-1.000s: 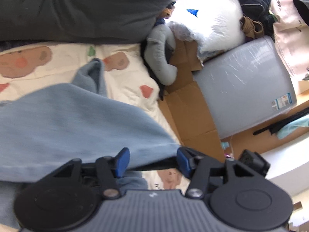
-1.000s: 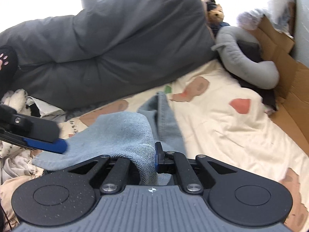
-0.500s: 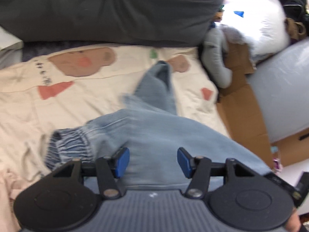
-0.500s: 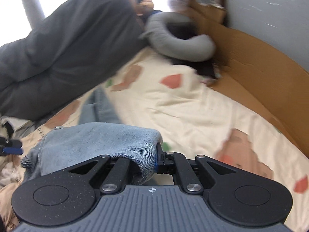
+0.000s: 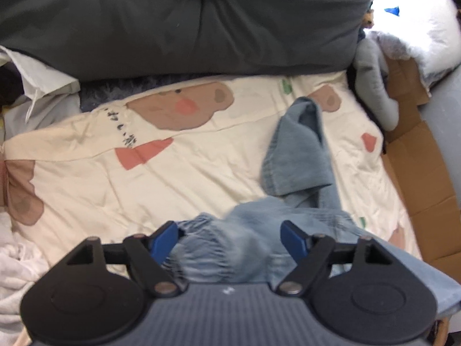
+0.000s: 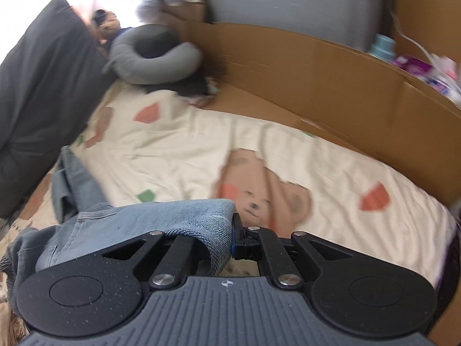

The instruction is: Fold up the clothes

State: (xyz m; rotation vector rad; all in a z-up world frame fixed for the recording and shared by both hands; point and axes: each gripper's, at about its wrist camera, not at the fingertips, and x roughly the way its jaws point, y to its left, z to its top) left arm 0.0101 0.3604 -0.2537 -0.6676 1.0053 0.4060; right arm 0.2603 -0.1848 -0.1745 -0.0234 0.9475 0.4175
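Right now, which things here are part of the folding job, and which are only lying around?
Part of the job:
- blue jeans
- right gripper, shut on them
- left gripper, open

Lying around:
- bear-print blanket
- dark grey duvet
- grey neck pillow
- cardboard

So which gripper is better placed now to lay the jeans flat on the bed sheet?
Right, probably. The right gripper is shut on the jeans, with bare bed sheet ahead of it. The left gripper is open over the waistband and holds nothing.
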